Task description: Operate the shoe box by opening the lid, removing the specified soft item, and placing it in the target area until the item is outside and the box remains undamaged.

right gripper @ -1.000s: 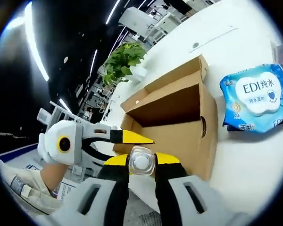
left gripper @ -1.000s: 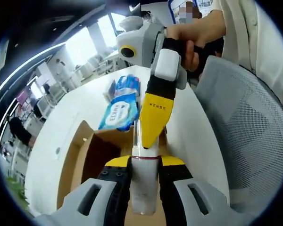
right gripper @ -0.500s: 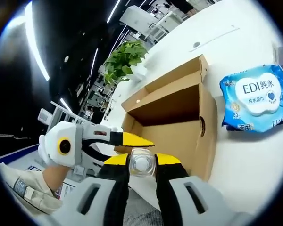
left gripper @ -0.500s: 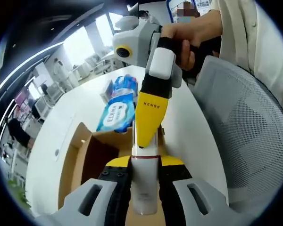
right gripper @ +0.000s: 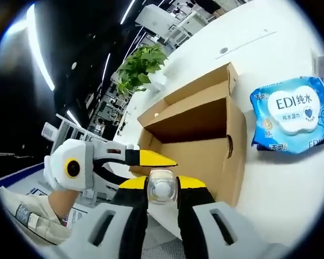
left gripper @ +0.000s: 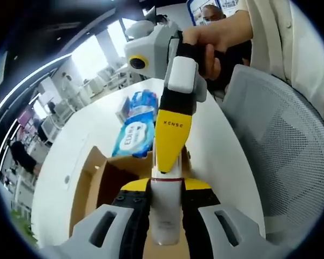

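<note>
Cardboard, brown and plain, makes up the open shoe box (right gripper: pixel 205 135), which sits on the white table (right gripper: pixel 281 183) with its lid flap folded back on the side toward the potted plant (right gripper: pixel 140 70); its inside looks bare as far as the right gripper view reaches. Just beside the box, on the side away from the plant, lies a blue pack of wet wipes (right gripper: pixel 292 114), flat on the table and outside the box; I judge this the soft item, already removed. Above the box's near wall, both tongs meet on one clear plastic bottle (left gripper: pixel 166 208). The left gripper (left gripper: pixel 166 189) has its jaws drawn in tight against the bottle's sides, and the right gripper (right gripper: pixel 162 186) is likewise pinched on the bottle, whose round end faces its camera. A person's hand (left gripper: pixel 213 46) holds the right gripper's handle, near a grey mesh chair (left gripper: pixel 283 151). The risk I see is at this double hold: if either pair lets go early, or the two pull apart, the bottle could drop onto the box's edge and dent the cardboard, or roll off the table.
</note>
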The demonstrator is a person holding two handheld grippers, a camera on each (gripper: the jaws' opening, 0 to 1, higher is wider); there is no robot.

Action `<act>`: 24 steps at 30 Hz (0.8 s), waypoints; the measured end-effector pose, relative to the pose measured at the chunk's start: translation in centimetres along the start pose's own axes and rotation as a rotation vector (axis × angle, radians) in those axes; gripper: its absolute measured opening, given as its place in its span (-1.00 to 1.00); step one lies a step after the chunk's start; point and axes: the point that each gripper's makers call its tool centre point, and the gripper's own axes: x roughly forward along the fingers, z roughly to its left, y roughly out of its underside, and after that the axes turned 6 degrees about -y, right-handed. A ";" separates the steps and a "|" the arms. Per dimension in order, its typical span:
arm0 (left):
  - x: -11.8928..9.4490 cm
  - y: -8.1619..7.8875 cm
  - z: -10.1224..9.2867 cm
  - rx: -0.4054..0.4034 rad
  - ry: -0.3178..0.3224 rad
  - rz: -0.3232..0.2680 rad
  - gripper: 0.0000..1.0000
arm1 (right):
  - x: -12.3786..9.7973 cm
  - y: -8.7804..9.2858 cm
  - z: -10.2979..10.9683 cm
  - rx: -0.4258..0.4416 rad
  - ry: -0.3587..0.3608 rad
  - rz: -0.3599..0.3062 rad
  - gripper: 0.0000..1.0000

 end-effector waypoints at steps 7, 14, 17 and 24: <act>-0.2 -0.1 0.8 -0.018 -0.029 -0.010 -0.58 | -0.7 -0.5 0.2 -0.055 -0.003 0.007 -0.67; -0.2 -0.2 0.9 -0.017 -0.033 -0.016 -0.57 | -0.9 -0.4 0.2 -0.081 -0.001 0.025 -0.67; -0.2 -0.3 0.7 -0.022 -0.030 -0.018 -0.57 | -1.1 -0.4 0.3 -0.100 0.002 0.039 -0.67; -0.8 0.4 1.2 -0.035 -0.049 -0.007 -0.56 | -1.9 -0.9 0.3 -0.143 0.013 0.056 -0.67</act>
